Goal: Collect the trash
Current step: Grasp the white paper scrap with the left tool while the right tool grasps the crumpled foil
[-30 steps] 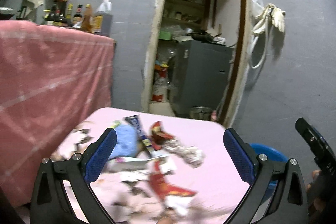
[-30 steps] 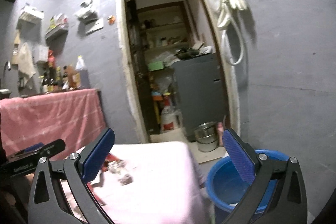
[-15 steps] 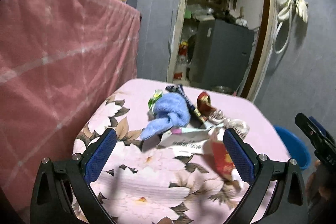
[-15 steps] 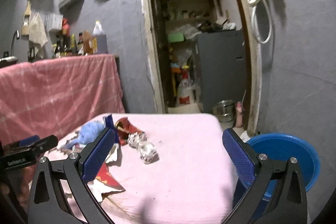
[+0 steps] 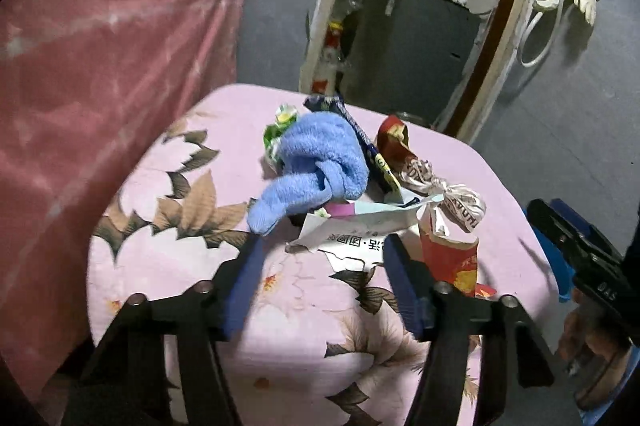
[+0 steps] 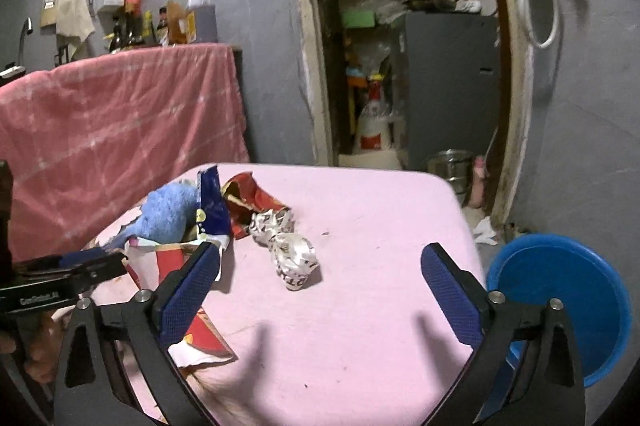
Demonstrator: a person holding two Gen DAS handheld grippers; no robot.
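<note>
Left gripper (image 5: 322, 250) jaws parted, straddling white torn wrapper (image 5: 360, 232) on table (image 5: 168, 266). Right gripper (image 6: 320, 266) jaws spread wide, nothing held, near crumpled wrapper (image 6: 294, 258). Blue basin (image 6: 560, 302) beside table.

The left gripper (image 5: 322, 246) points down and forward, its blue-padded jaws partly apart with nothing between them. The right gripper (image 6: 320, 268) is level, jaws spread wide, likewise holding nothing.
</note>
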